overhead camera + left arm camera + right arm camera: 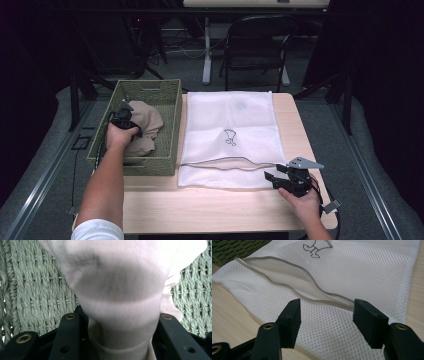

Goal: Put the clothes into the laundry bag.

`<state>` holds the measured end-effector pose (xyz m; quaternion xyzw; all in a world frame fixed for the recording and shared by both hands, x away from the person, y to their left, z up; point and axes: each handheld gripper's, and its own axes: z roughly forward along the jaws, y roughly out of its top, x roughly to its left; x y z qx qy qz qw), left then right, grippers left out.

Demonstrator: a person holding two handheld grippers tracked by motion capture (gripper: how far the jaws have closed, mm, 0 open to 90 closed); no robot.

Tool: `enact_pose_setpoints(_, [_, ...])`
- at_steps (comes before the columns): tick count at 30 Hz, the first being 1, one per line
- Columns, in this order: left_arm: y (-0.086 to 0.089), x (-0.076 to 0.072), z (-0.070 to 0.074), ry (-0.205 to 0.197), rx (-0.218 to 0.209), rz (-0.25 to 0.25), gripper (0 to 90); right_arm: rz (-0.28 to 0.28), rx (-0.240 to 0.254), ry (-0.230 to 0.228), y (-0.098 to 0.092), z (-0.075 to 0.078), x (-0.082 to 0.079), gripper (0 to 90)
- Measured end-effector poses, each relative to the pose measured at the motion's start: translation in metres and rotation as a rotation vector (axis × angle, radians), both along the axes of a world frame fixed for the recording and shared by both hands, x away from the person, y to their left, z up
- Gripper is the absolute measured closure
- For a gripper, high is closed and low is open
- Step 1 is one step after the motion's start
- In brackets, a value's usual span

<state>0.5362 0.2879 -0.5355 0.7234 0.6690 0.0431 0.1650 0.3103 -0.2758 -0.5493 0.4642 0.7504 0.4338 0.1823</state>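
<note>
Two grippers working around my landmark, the white mesh bag (230, 135), which lies flat on the wooden table (210, 210) with its zippered mouth gaping along the near edge. Just left of the bag and touching it stands the green woven basket (167, 107), holding a beige cloth (147, 127). My left gripper (122, 120) is down in that basket, jaws pinching a bunched fold of the cloth. My right gripper (325, 315) sits at the bag's near right corner, jaws spread, gripping nothing.
</note>
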Motion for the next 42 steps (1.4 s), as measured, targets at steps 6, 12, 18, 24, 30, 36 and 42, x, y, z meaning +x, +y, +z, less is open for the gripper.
enact_pose_setpoints(6, [0.001,-0.001,0.003,-0.001,-0.013,-0.003,59.9,0.001,-0.001,0.001,0.000,0.000,0.000,39.2])
enact_pose_setpoints(12, [0.002,-0.002,0.008,-0.024,-0.014,-0.003,60.4,0.001,-0.002,0.000,0.000,0.000,0.000,39.2])
enact_pose_setpoints(18, [0.005,-0.004,0.016,-0.038,-0.021,0.003,60.7,0.002,-0.005,0.000,0.000,0.000,0.001,39.3])
enact_pose_setpoints(24, [0.010,-0.008,0.025,-0.068,-0.035,0.014,60.7,0.002,-0.005,0.001,0.000,0.000,0.001,39.2])
enact_pose_setpoints(30, [0.014,-0.010,0.041,-0.089,-0.006,-0.001,60.7,0.003,-0.006,0.005,0.001,0.000,0.001,39.2])
enact_pose_setpoints(36, [0.018,-0.012,0.058,-0.108,-0.024,0.006,60.7,0.002,-0.003,0.003,0.001,0.000,0.000,39.2])
enact_pose_setpoints(42, [0.015,-0.011,0.069,-0.116,-0.009,-0.003,60.7,0.005,0.001,0.000,0.001,0.000,0.000,39.2])
